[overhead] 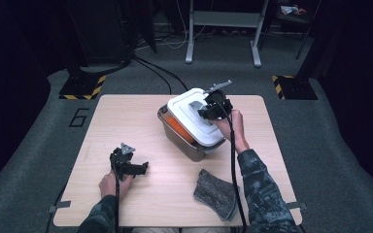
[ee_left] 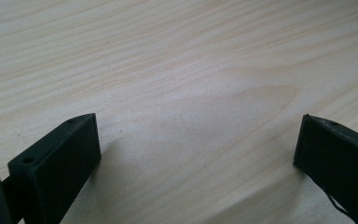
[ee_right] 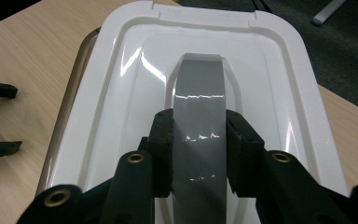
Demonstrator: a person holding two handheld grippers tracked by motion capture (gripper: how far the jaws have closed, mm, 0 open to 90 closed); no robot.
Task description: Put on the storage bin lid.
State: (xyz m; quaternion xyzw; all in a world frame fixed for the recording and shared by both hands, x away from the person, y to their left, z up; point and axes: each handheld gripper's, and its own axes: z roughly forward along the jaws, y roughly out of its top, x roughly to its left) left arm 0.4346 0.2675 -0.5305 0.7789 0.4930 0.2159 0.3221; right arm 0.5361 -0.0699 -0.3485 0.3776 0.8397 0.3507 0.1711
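White lid, tilted over the bin, runs table-diagonally, far-left to near-right.

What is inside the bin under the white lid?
Something orange shows through the bin wall below the lid; the lid hides the rest.

That white lid under the right gripper looks like glossy plastic, and its grey handle between the jaws is smooth and shiny too. The table beneath the left gripper is pale matt wood grain. The grey cloth near the right forearm looks rough and fuzzy.
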